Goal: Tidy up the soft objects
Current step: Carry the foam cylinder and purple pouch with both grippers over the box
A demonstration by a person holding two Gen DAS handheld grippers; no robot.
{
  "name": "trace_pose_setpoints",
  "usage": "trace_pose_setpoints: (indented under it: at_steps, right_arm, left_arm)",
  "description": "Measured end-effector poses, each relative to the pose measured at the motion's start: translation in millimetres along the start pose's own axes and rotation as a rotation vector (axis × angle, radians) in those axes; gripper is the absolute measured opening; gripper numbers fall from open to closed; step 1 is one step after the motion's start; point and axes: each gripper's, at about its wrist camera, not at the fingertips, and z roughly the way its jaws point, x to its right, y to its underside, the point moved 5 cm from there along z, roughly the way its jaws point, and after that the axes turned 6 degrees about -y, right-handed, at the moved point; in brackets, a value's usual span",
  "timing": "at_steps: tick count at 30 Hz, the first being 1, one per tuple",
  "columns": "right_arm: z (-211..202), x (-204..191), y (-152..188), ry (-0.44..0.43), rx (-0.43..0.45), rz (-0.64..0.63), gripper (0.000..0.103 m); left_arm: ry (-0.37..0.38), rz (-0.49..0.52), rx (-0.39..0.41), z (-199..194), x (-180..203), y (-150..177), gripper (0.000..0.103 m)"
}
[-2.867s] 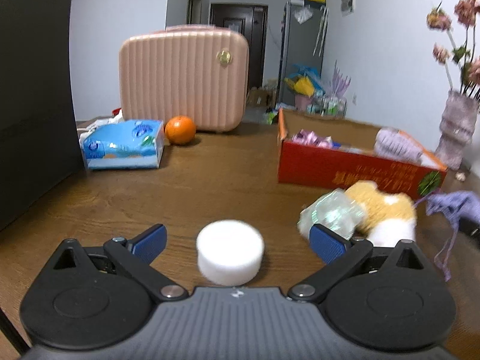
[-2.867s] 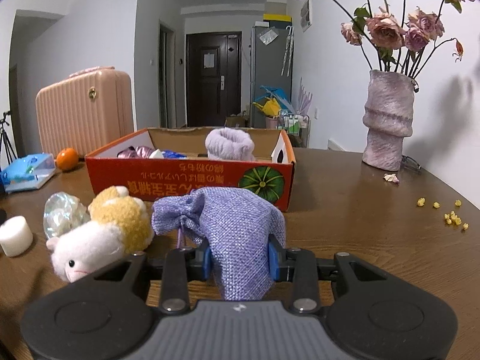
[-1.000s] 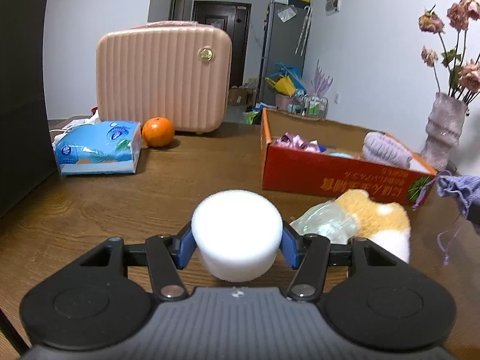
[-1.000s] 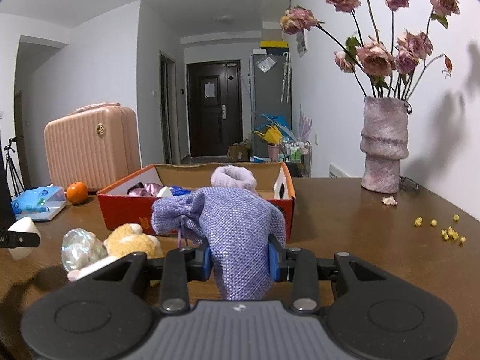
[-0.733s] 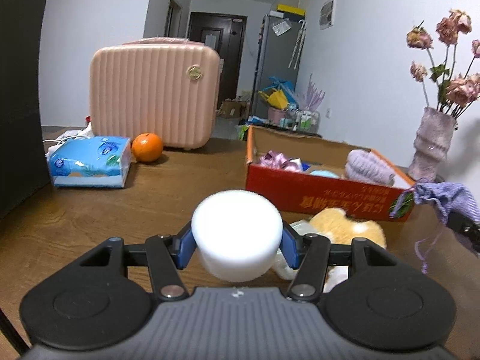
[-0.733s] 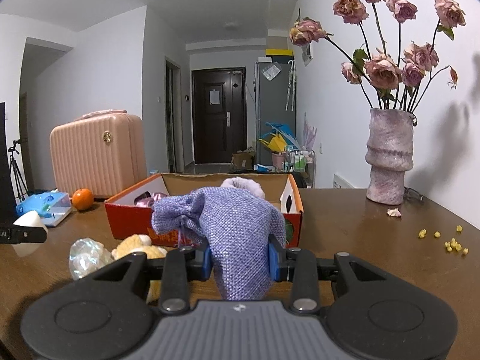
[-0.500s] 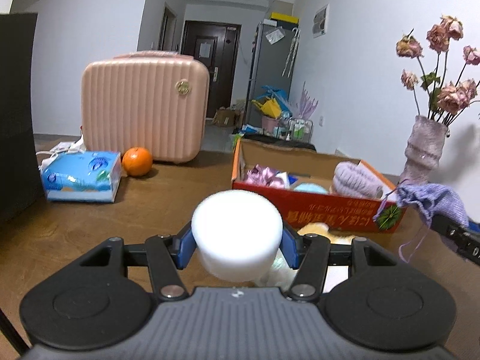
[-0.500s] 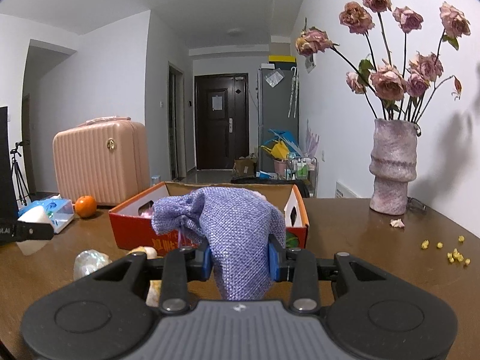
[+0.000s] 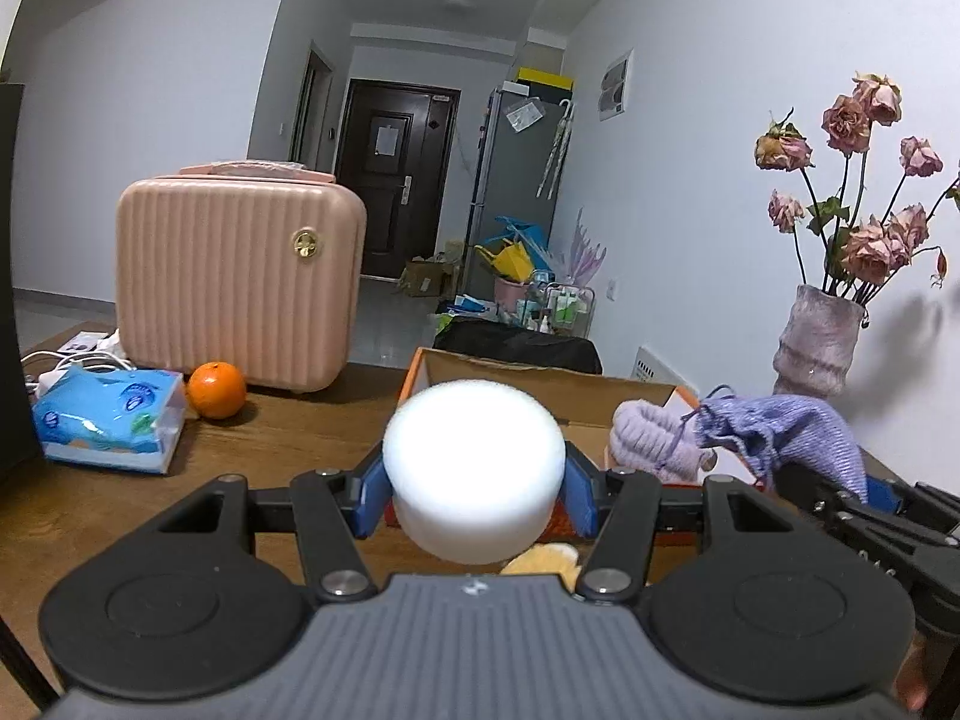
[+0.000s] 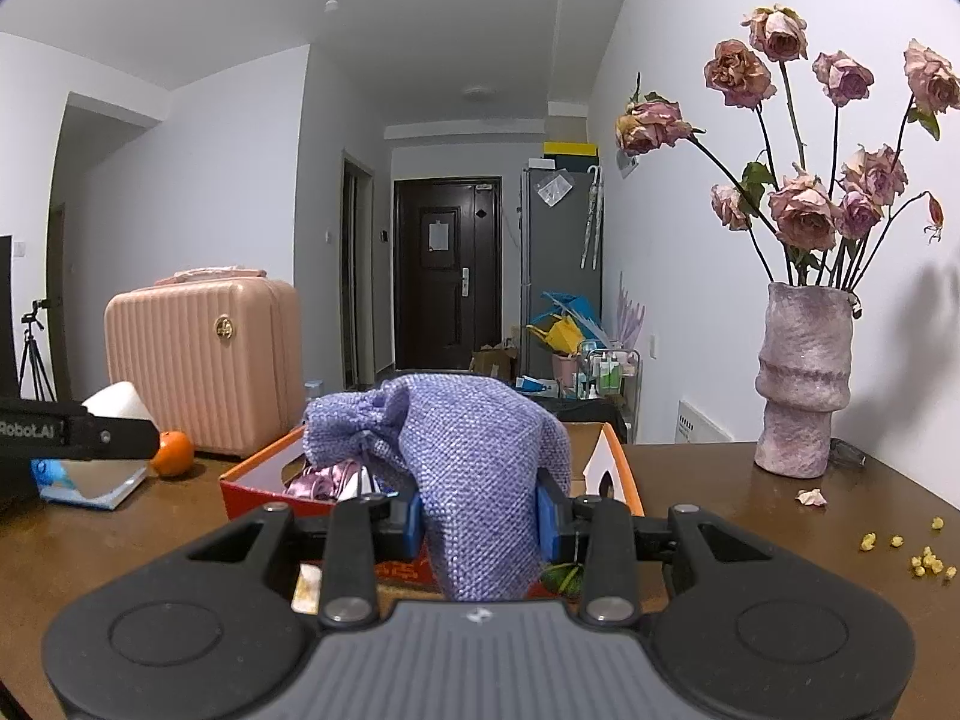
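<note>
Both grippers loaded, held above the table by the box
Left gripper (image 9: 474,489) clamps a white sponge (image 9: 474,468); right gripper (image 10: 480,519) pinches a purple pouch (image 10: 474,468) just before the orange box (image 10: 621,468)

Knitted roll (image 9: 651,441) crowds box (image 9: 540,381), perhaps.

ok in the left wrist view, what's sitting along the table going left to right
blue tissue pack → orange → pink suitcase → orange cardboard box → vase of dried roses
</note>
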Motion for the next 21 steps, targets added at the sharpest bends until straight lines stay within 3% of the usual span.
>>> trace_pose_setpoints:
  at_steps: [21]
  right_arm:
    - [59,18,-23,0.043,0.042,0.034,0.034]
  left_arm:
    - [0.03,-0.015,0.023,58,28,-31,0.058]
